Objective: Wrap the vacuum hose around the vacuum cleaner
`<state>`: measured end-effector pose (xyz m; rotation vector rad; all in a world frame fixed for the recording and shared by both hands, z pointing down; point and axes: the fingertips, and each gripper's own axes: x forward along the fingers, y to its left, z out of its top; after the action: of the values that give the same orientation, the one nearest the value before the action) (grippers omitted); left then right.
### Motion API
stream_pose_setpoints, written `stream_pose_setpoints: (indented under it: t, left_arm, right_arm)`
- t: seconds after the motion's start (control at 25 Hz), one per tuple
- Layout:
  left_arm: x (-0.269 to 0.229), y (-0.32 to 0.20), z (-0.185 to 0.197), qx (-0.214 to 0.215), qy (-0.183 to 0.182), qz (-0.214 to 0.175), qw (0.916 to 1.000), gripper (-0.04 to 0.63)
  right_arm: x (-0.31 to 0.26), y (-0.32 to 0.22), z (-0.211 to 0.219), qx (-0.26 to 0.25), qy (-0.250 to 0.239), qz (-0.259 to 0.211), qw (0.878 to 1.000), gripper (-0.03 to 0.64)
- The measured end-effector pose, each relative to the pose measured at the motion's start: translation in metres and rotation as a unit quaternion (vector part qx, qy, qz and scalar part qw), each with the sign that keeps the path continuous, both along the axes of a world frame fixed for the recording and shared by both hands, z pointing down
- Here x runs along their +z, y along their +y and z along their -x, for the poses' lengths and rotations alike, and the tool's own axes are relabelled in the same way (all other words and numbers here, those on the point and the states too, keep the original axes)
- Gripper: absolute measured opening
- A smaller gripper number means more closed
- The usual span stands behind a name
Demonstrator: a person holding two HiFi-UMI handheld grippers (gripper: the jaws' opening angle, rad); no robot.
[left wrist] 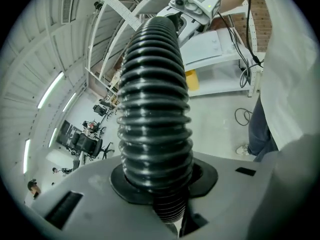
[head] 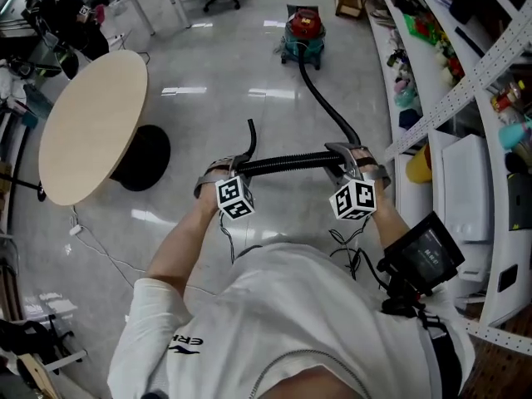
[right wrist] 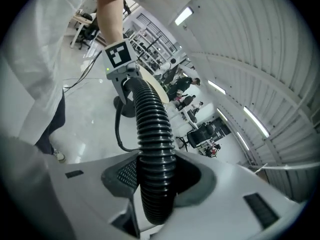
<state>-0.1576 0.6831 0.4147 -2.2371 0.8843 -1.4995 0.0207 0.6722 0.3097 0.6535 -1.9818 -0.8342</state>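
left gripper (left wrist: 159,184): my fingers (left wrist: 75,189) are clenched on the vacuum hose (head: 287,163), ribbed and black, close to its free end.
right gripper (right wrist: 157,181): fingers clenched on the same hose, further along it.
hose span: runs level between my two grippers, off the floor (head: 216,81), just beyond my chest.
hose free end: a thin black tip pokes out far past the left gripper.
hose run: from the right gripper it goes far across the floor to the vacuum cleaner (head: 303,32).
vacuum cleaner: red and teal, on the floor, far centre, well apart from me.
round table (head: 91,127): left, pale top, black base.
shelving (head: 486,123): right, crowded with goods.
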Motion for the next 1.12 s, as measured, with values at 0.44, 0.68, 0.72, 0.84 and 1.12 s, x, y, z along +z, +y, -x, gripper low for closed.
stream_pose_setpoints:
  t: [0.44,0.68,0.72,0.84,1.12]
  left_arm:
    - [-0.006,-0.089,-0.040,0.015,0.088,0.029,0.9956,0.101]
    - [-0.007,-0.125,-0.051,0.057,0.141,0.050,0.9870,0.106]
    - [-0.009,-0.130,-0.052,0.066,0.151,0.053,0.9849,0.106]
    - [-0.016,-0.147,-0.056,0.097,0.177,0.062,0.9775,0.108]
    - [-0.029,-0.193,-0.043,0.101,0.233,0.063,0.9653,0.109]
  right_arm:
    - [-0.050,-0.070,-0.015,0.018,-0.041,-0.009,0.999,0.156]
    - [-0.073,-0.100,-0.004,0.034,-0.053,-0.008,0.998,0.156]
    - [-0.077,-0.105,-0.004,0.037,-0.052,-0.010,0.998,0.156]
    - [-0.083,-0.123,-0.003,0.047,-0.051,-0.013,0.998,0.156]
    - [-0.090,-0.153,0.003,0.063,-0.070,-0.008,0.995,0.156]
